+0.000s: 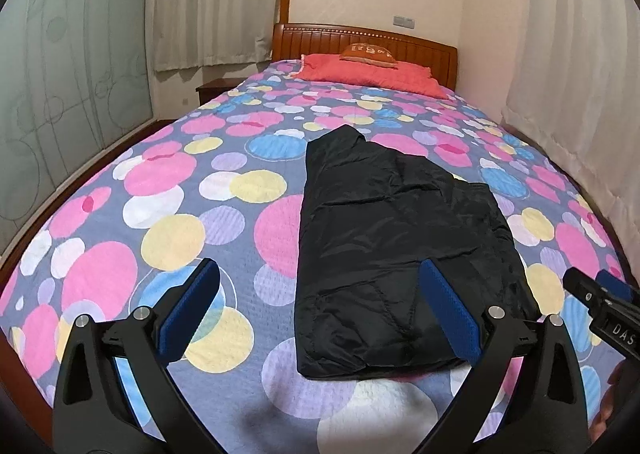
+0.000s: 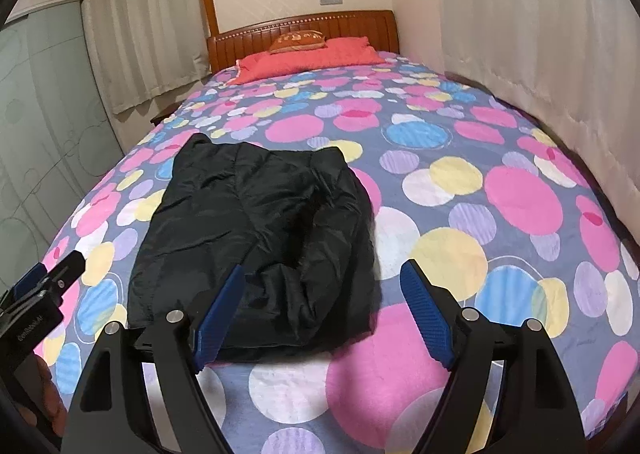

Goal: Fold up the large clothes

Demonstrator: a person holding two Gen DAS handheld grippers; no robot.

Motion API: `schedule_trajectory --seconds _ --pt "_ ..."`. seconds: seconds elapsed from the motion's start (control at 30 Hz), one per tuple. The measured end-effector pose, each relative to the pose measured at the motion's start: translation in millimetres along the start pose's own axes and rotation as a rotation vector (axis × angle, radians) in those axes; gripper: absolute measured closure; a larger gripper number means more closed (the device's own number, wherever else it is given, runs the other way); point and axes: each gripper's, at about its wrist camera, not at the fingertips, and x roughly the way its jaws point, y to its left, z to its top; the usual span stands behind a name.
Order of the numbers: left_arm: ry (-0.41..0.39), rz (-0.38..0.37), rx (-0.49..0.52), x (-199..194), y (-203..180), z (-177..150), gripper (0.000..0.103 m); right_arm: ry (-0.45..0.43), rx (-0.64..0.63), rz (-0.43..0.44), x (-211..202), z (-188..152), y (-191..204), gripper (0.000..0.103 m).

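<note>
Lying in a narrow folded bundle at the centre of the left wrist frame, the black padded jacket [image 1: 384,254] rests on the spotted bedspread [image 1: 160,222]. It looks light, soft and slippery, so its near hem seems the best hold. The left gripper [image 1: 320,314] and right gripper [image 2: 324,314] hang empty, jaws spread.

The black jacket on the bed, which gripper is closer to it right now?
Roughly equal. The left gripper hangs open off the black jacket's near left corner; the right gripper hangs open off its near right corner.
</note>
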Motion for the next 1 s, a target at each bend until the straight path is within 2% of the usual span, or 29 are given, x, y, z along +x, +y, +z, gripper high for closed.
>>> schedule_trajectory --seconds 1.0 --pt "-0.005 -0.007 0.000 -7.0 -6.2 -3.1 0.003 -0.017 -0.019 0.014 -8.2 -2.8 15.3 0.024"
